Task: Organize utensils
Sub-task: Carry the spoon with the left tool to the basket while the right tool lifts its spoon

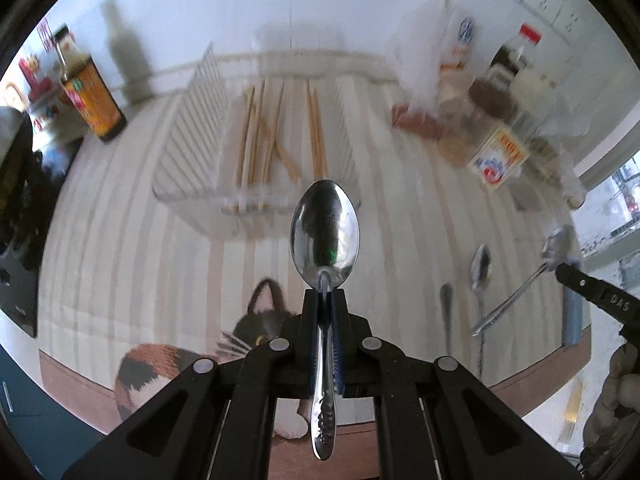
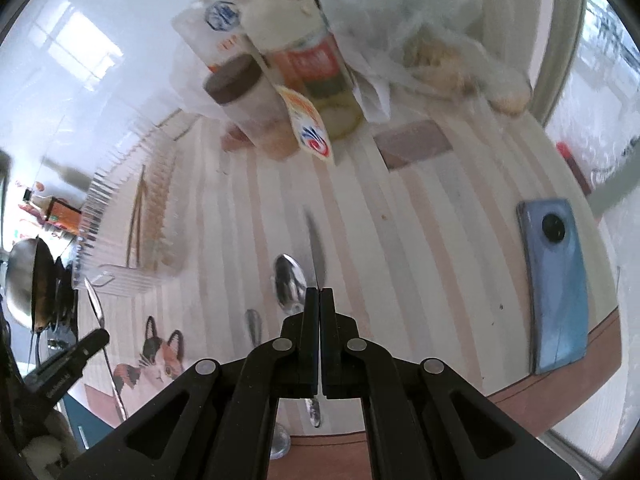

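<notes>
My left gripper [image 1: 325, 294] is shut on a steel spoon [image 1: 325, 232], bowl forward, held above the striped cloth just short of the clear organizer tray [image 1: 188, 160] that holds several wooden chopsticks [image 1: 256, 136]. My right gripper [image 2: 319, 294] is shut on a thin steel utensil [image 2: 316, 248], seen edge on, its handle end showing below the fingers. In the left wrist view the right gripper [image 1: 560, 268] holds that utensil [image 1: 516, 300] at the far right. Two more spoons [image 1: 480, 268] lie on the cloth; one of them shows in the right wrist view [image 2: 290, 284].
A brown sauce bottle [image 1: 94, 100] stands back left. Jars, a carton and bags [image 1: 492, 100] crowd the back right. A blue phone [image 2: 558, 288] lies at the right edge. A metal bowl [image 2: 20, 280] sits at the left. The placemat [image 1: 120, 240] has a cat picture.
</notes>
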`<state>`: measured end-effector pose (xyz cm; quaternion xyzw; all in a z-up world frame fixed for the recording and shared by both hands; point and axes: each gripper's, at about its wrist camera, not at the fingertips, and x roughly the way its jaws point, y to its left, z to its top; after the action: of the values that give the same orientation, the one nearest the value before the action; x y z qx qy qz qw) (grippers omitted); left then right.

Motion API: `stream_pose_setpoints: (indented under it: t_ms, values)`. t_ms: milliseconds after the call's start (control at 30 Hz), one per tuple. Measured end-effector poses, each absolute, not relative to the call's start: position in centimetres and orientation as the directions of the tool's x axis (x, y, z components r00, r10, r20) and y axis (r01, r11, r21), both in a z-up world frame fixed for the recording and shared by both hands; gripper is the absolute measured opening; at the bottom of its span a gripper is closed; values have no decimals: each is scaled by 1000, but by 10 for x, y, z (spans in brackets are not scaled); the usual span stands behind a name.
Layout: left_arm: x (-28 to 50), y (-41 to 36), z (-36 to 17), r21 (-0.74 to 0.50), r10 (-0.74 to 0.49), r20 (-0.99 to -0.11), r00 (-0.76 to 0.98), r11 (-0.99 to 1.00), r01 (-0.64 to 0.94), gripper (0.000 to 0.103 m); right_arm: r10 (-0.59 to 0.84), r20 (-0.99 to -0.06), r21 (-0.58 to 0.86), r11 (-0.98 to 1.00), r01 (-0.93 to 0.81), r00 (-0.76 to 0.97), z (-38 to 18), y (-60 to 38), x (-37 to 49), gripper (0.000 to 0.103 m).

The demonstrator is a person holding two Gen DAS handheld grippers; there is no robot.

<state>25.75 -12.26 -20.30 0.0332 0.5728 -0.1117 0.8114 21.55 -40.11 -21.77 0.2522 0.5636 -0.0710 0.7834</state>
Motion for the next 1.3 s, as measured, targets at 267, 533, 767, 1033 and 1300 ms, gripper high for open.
stream_pose_setpoints:
  t_ms: [267, 533, 767, 1033, 1300]
  values:
    - [269, -124, -158, -63, -154, -893, 423, 973, 222, 4, 191, -895, 349, 862, 367, 403, -186, -399, 228, 0]
    - [274, -114, -191, -39, -98, -914, 395, 987, 153, 4, 251, -915, 404, 581, 707, 316, -261, -454, 198, 46]
    - [276, -117, -215, -4, -59, -930, 363, 989, 150, 4, 154, -957, 289, 575, 765, 246, -300, -456, 204, 46]
    - [283, -123, -221, 27, -28, -931, 365, 989, 146, 4, -76, -984, 63, 701, 710, 162, -307, -424, 255, 10]
    - [284, -118, -212, 16, -39, -928, 370, 989, 146, 4, -51, -967, 124, 764, 633, 251, -290, -418, 260, 0]
